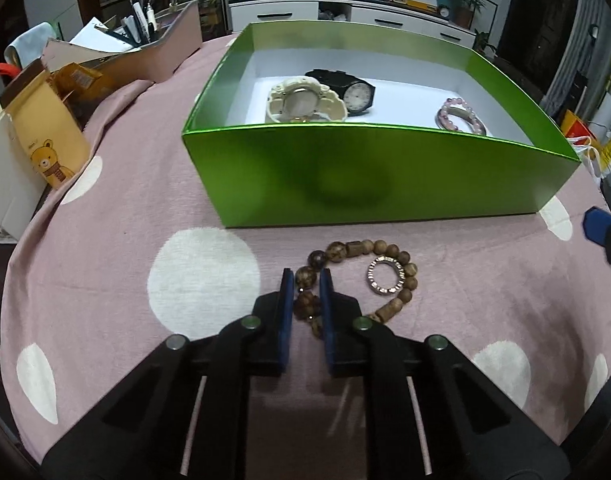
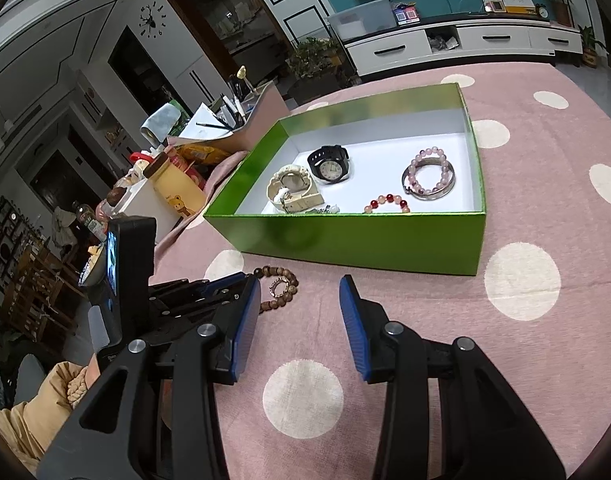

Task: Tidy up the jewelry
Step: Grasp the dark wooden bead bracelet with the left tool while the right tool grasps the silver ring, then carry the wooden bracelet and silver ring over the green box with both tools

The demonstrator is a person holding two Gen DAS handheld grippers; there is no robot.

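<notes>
The left tool (image 1: 307,280) pinches the wooden bracelet (image 1: 379,249) at its left side, blue pads (image 1: 288,292) pressed on the beads. The bracelet lies on the pink dotted surface (image 1: 125,240) just in front of the green box (image 1: 345,184), with a ring (image 1: 386,276) inside its loop. The right tool (image 2: 301,300) hangs spread and empty over the surface. In the box lie a cream watch (image 2: 291,188), a black watch (image 2: 330,165) and bead bracelets (image 2: 428,176).
</notes>
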